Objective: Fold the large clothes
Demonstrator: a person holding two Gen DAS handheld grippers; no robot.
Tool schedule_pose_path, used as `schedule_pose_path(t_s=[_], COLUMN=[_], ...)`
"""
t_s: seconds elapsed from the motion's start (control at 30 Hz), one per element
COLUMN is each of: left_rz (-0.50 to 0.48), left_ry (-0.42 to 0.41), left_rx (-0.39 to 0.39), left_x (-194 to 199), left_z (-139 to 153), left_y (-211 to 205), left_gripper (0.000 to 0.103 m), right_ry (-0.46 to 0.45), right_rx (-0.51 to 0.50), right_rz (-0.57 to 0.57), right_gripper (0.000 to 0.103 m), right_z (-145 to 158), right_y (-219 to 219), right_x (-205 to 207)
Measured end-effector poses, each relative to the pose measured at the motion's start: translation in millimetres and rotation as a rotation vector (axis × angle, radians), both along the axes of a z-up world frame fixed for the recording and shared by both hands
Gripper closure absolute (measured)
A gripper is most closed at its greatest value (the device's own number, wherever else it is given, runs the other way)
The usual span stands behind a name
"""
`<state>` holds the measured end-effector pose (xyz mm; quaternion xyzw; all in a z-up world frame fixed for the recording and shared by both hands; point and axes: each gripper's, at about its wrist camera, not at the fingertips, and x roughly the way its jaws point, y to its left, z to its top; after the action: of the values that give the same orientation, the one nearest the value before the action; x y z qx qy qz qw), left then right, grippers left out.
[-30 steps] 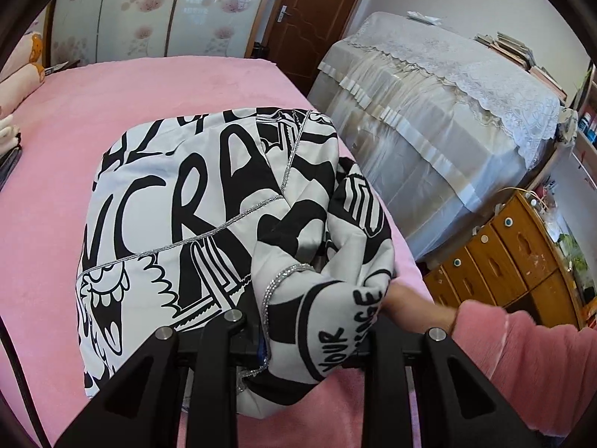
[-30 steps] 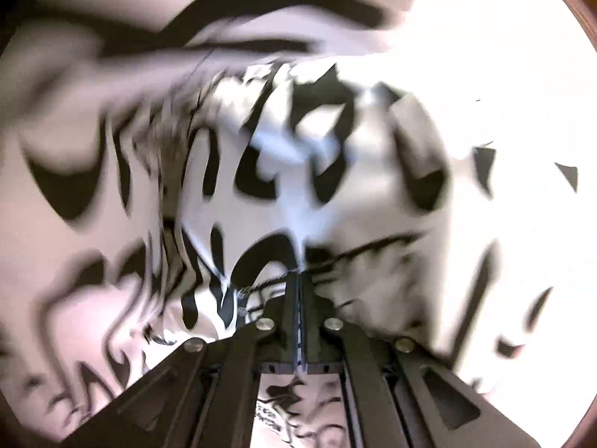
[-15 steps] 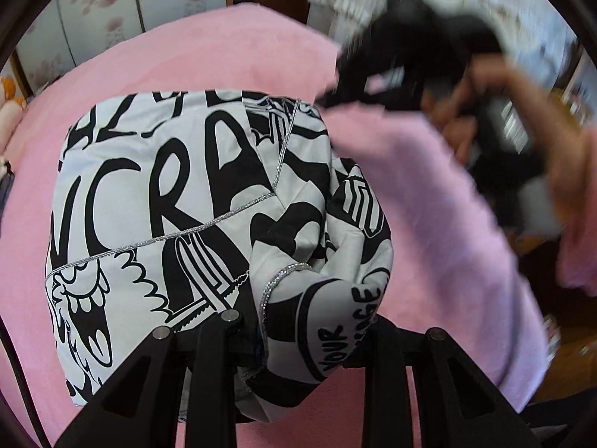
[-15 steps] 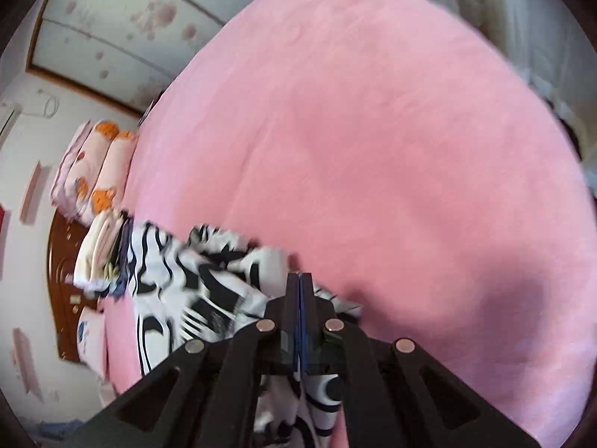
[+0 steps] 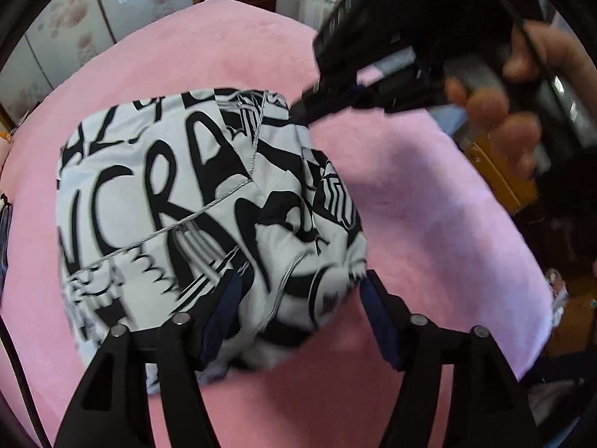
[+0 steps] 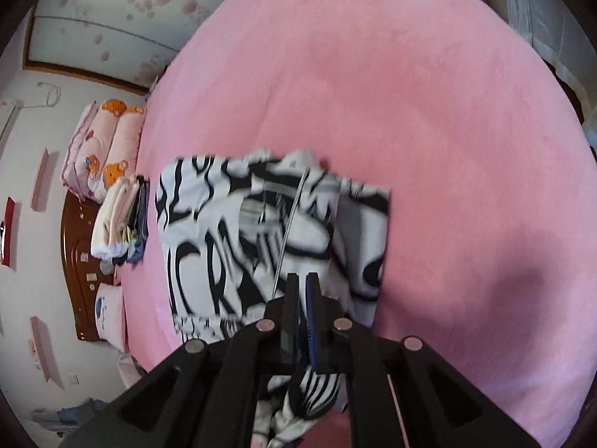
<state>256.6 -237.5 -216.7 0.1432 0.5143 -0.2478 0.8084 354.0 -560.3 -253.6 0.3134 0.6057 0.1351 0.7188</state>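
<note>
A black-and-white printed garment (image 5: 179, 209) lies folded in a rough rectangle on the pink bed (image 5: 429, 201). My left gripper (image 5: 298, 291) is open, its fingers on either side of the garment's bunched near edge. My right gripper (image 6: 302, 287) hovers over the same garment (image 6: 238, 231), its jaws nearly together and a little cloth showing between them low down. In the left wrist view the right gripper (image 5: 302, 112) is at the garment's far right corner, held by a hand.
Folded pink and white laundry (image 6: 119, 216) and bear-print pillows (image 6: 100, 145) lie by the wooden headboard (image 6: 78, 272). Floral wardrobe doors (image 5: 74, 37) stand beyond the bed. A wooden cabinet (image 5: 503, 183) is off the bed's right side.
My left gripper opened and let go of the garment's bunched edge. My right gripper swung out from under the cloth and came down over the garment's far corner.
</note>
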Motion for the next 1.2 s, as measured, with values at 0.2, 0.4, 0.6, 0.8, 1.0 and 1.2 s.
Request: schedule_pose_path(t_s=[0.2, 0.4, 0.6, 0.8, 1.0, 1.2], left_rz=[0.077, 0.291, 0.414, 0.487, 0.535, 0.547], left_ry=[0.06, 0.094, 0.208, 0.309, 0.375, 0.389], left_rx=[-0.017, 0.033, 0.005, -0.095, -0.088, -0.121], left_x=[3, 21, 47, 51, 59, 66], left_z=[33, 30, -2, -26, -57, -69], left_y=[47, 125, 178, 214, 235, 251], left_gripper=[0.025, 0.025, 0.025, 0.025, 0.05, 0.063], right_ry=[0.119, 0.182, 0.185, 0.119, 0.088, 0.048], right_rx=[0.0, -0.17, -0.317, -0.216, -0.225, -0.339], right_rz=[0.043, 0.148, 0.193, 0.102, 0.017, -0.012], right_gripper=[0.055, 0.054, 0.081, 0.093, 0.094, 0.094], right_z=[0, -2, -7, -13, -23, -42], right_y=[41, 84, 105, 83, 74, 92], right_x=[-30, -40, -46, -67, -97, -106])
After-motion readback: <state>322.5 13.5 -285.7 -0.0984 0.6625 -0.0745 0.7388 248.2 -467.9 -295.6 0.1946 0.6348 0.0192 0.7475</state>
